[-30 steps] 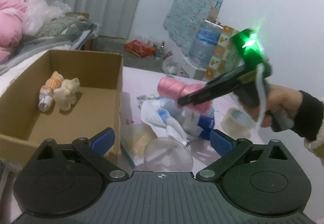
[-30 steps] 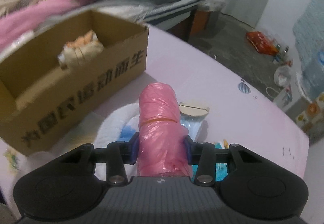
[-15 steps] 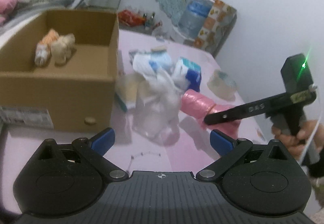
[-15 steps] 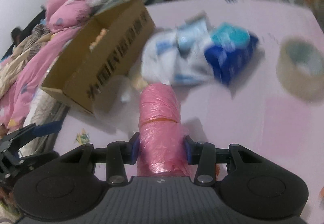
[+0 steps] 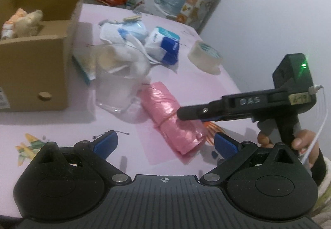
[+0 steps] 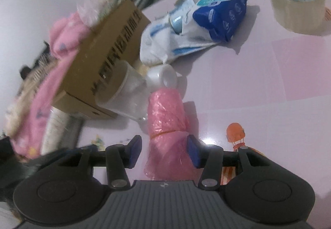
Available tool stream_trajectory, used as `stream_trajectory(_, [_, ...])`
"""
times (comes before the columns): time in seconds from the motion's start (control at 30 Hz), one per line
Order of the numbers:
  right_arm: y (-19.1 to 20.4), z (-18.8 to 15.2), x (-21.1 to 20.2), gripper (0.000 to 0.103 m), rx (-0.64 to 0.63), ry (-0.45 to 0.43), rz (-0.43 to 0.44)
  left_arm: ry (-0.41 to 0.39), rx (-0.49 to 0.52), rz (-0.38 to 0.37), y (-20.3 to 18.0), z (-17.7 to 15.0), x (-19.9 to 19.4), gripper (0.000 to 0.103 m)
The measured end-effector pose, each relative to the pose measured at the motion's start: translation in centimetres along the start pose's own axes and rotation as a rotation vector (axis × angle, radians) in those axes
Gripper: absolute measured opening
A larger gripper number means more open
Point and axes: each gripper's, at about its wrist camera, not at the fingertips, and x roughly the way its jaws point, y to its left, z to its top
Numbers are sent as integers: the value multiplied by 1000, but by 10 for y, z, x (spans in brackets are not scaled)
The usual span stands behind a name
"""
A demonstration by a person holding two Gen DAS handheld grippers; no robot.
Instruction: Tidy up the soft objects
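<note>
Pink roll (image 6: pixel 166 123): a roll of thin pink plastic film, banded about its middle with a fine tie; lies on the pink table (image 6: pixel 269 84), one end touching the clear plastic cup (image 6: pixel 126 92).
Handling, judged: light, soft and compressible; film surface likely slick and prone to crumple. It should yield under the pads instead of resisting.
Hold point, judged: across the body near the tie, where the layers are gathered most tightly; the loose flared end nearest the camera would slip or unroll.
Right gripper (image 6: pixel 164 151): jaws have just been opening; the roll sits between the blue pads with a visible gap on each side, so it is released, not grasped.
Left gripper (image 5: pixel 165 142): spread wide and empty, hovering above the near end of the roll.
Cardboard box (image 5: pixel 35 71): stands well left of the roll, open-topped, with small plush toys (image 5: pixel 22 22) inside.
Other soft items: white cloth (image 6: pixel 165 42) and blue tissue pack (image 6: pixel 223 16) lie heaped beyond the cup.
Tape roll (image 6: pixel 298 5): far right, apart from the heap.
</note>
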Motion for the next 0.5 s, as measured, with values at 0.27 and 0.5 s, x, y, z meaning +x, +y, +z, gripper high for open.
stream_trajectory(0.27, [-13, -2, -44, 45, -20, -176, -10, 56, -42, -41, -14, 18, 45, 99])
stream_trajectory(0.5, [-16, 8, -75, 49, -120, -303, -85, 121, 19, 118, -37, 19, 88, 74])
